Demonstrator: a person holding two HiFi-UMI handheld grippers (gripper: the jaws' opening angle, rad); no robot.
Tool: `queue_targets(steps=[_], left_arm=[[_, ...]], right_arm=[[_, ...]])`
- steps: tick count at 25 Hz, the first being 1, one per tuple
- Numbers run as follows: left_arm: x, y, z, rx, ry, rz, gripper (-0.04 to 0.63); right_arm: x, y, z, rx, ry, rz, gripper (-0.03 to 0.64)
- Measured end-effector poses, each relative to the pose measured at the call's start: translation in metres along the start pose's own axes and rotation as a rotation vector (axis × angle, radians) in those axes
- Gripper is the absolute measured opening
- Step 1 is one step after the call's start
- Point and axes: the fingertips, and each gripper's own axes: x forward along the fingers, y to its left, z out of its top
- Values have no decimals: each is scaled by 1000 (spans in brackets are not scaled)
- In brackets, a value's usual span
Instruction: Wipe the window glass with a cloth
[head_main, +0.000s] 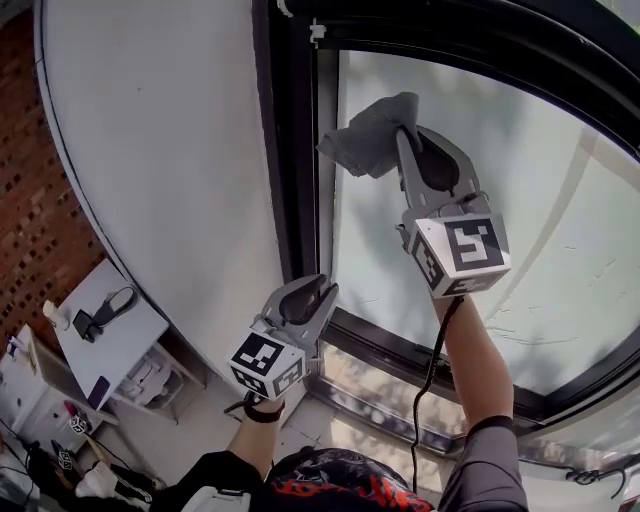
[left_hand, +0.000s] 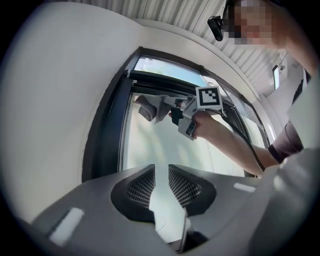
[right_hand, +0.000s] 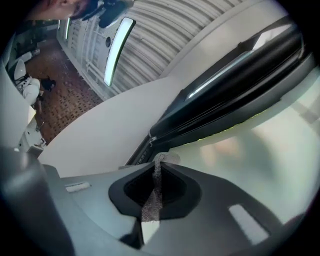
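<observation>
No legible text, label, brand, number or sign in any view

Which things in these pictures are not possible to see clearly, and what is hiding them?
- Head view: whether the cloth presses on the window glass cannot be told; the right gripper covers the contact.
- Right gripper view: the jaws cover most of the cloth; only a thin strip shows between them.
- Head view: the small things on the white table are too small to name.
</observation>
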Motion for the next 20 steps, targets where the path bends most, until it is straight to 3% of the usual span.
queue_targets(steps=[3, 10, 15, 20], left_arm=[[-10, 22, -7, -27, 2, 41, 54], [-4, 39, -22, -63, 17, 49, 54], [13, 39, -24, -81, 23, 5, 54], [37, 19, -30, -98, 33, -101, 54]], right_arm=[[54, 13, -2, 21, 55, 77, 17], [95, -12, -4, 0, 125, 55, 17], [88, -31, 6, 8, 164, 35, 17], [53, -63, 19, -2, 179, -34, 17]])
